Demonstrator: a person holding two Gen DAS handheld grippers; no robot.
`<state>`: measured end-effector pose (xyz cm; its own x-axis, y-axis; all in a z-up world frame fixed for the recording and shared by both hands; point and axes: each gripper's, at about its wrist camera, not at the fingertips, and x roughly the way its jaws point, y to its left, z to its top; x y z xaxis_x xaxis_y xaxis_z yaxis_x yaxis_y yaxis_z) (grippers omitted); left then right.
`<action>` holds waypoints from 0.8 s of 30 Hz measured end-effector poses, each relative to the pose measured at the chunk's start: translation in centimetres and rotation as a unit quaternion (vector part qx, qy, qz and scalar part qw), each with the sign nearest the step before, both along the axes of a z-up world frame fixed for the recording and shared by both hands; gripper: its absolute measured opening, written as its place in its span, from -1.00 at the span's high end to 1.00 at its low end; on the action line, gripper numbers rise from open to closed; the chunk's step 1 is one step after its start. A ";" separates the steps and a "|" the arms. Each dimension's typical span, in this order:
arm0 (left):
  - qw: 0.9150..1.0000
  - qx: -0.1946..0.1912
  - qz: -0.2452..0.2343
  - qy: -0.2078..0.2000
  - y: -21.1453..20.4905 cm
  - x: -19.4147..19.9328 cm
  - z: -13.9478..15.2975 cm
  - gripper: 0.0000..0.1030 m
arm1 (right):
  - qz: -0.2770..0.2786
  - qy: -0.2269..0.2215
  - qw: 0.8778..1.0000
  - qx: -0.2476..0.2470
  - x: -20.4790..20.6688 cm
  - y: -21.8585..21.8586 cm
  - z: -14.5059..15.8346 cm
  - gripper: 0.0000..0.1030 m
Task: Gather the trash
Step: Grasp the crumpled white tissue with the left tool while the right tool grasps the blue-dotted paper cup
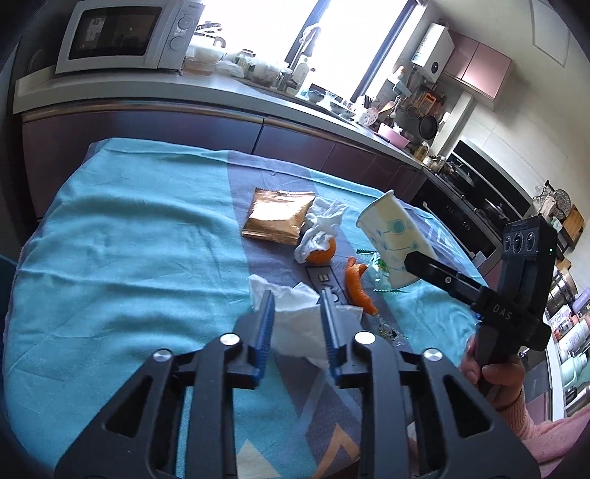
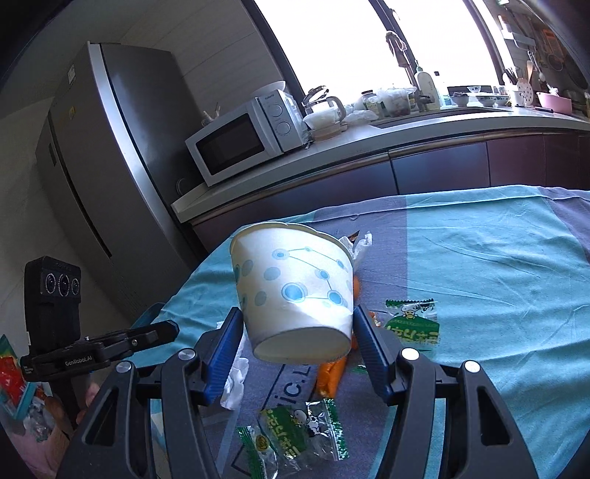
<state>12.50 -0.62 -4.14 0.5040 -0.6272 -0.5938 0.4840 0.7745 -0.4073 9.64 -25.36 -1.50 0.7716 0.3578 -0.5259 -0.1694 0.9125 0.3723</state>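
My right gripper (image 2: 297, 320) is shut on a white paper cup (image 2: 291, 291) with blue dots and holds it tilted above the table; the cup also shows in the left wrist view (image 1: 394, 235). My left gripper (image 1: 297, 313) is open, its fingers on either side of a crumpled white tissue (image 1: 295, 317) on the cloth. Orange peel (image 1: 359, 285), a tangerine (image 1: 321, 252) under another tissue (image 1: 320, 224), and a gold foil packet (image 1: 276, 215) lie ahead. Green candy wrappers (image 2: 413, 320) (image 2: 302, 431) lie beneath the cup.
The table carries a teal and grey cloth (image 1: 129, 239). Behind it runs a kitchen counter (image 1: 228, 88) with a microwave (image 1: 125, 35) and sink clutter. A fridge (image 2: 110, 165) stands at the left in the right wrist view.
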 end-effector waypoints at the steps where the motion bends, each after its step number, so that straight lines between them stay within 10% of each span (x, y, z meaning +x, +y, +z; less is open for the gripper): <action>1: 1.000 0.001 -0.004 0.008 -0.1 0.1 -0.5 0.23 | 0.000 0.002 1.000 0.001 0.1 0.1 -0.1 -0.15; 10: 0.999 0.038 -0.009 0.030 -3.4 1.9 -3.5 -0.05 | 0.006 0.011 1.000 0.000 0.2 0.7 -0.3 -0.15; 18: 0.997 0.048 -0.017 0.055 -5.0 2.7 -5.1 0.60 | 0.011 0.016 1.000 0.002 0.3 0.9 -0.4 -0.15; 24: 0.999 0.036 -0.008 0.036 -3.6 1.9 -4.1 0.71 | 0.026 0.013 1.000 0.001 0.7 2.2 -0.2 -0.15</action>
